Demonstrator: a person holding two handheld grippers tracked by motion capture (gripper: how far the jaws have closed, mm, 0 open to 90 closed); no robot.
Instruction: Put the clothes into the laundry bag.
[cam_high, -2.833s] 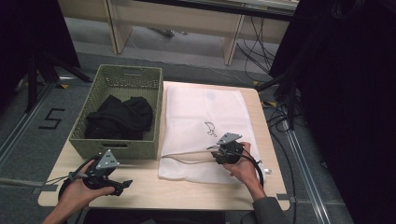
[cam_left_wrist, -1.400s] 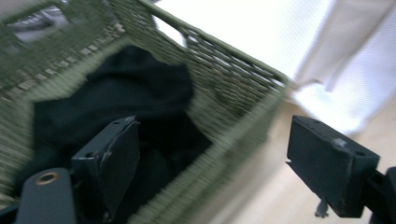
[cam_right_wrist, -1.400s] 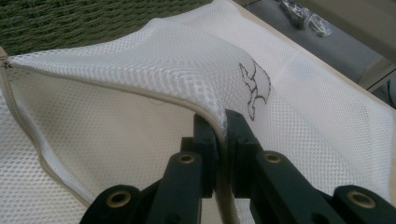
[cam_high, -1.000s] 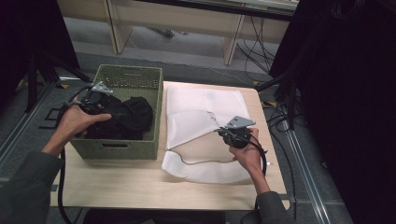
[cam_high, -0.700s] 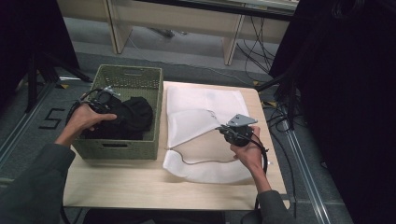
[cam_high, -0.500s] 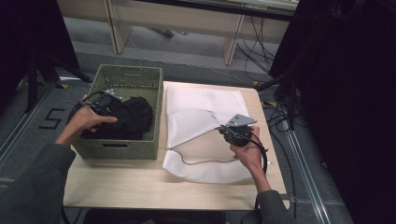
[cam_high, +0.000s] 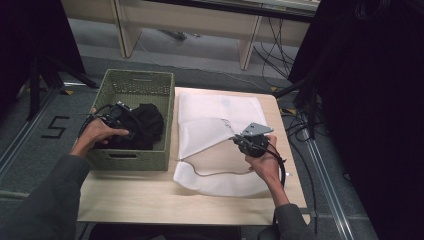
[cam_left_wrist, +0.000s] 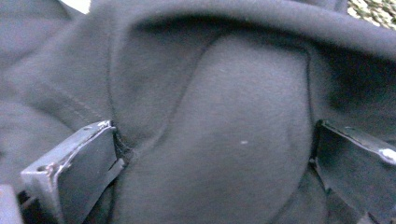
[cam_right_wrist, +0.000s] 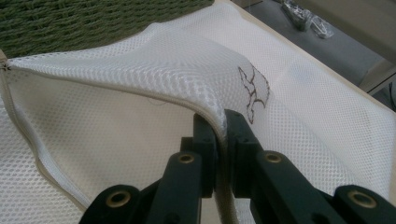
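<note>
left gripper (cam_high: 121, 111): down inside the green basket (cam_high: 113, 160), jaws spread wide with a fold of the black clothes (cam_left_wrist: 233, 140) bulging between them, not pinched
right gripper (cam_right_wrist: 222, 122): jaws clamped tight on the zipper edge of the white mesh bag (cam_right_wrist: 140, 121), lifting that edge so the mouth gapes
bag: flat on the wooden table (cam_high: 135, 205), just right of the basket
clothes: piled in the basket

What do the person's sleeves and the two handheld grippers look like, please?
Both sleeves are grey. The right gripper is black, topped by a grey three-cornered plate, with black cable trailing; its jaws are black with brass-coloured pivots. The left gripper is black, with worn, metallic-edged jaws and looping black cable.
</note>
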